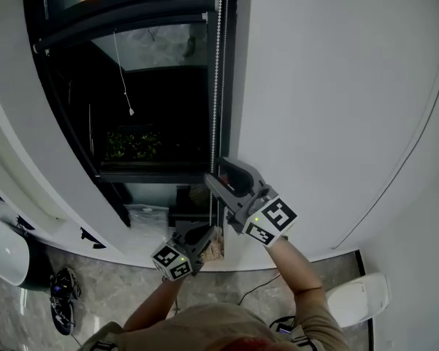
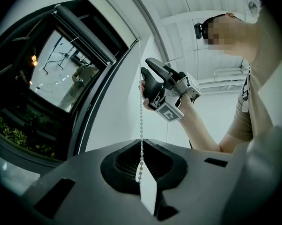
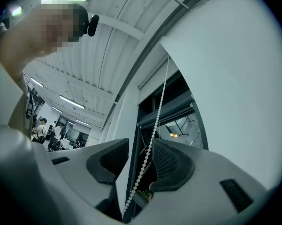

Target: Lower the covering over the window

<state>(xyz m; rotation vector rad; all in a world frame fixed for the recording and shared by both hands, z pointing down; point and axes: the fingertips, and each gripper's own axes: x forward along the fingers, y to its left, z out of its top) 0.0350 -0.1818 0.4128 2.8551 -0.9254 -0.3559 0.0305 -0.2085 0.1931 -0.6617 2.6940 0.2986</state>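
A: Head view first. Where to look for the covering (image 1: pixel 124 12)?

B: Up high. Rolled dark along the top of the window (image 1: pixel 161 123), with the glass beneath left bare. Visible again in the right gripper view as a grey roll above the pane.

A: And the bead chain (image 1: pixel 218 86)?

B: Hanging straight down the window's right edge, just beside the white wall (image 1: pixel 336 86), and reaching both claws.

A: State of the left claw (image 2: pixel 141 159)?

B: Lower of the two. Clamped tight on the bead chain in the left gripper view, with white beads rising out of the closed jaws. Also a flat white tag (image 2: pixel 148 196) at the end of the beads, lying against the claw's dark body.

A: Right claw (image 3: pixel 137 148)?

B: Higher on the same chain, above the left one. Jaws spread wide, gripping nothing. Chain running up between them, closer to one pad than the other. Hard to judge any contact with that pad.

A: Anything underneath?

B: Only pale marbled floor (image 1: pixel 131 298), well below the person's arms.
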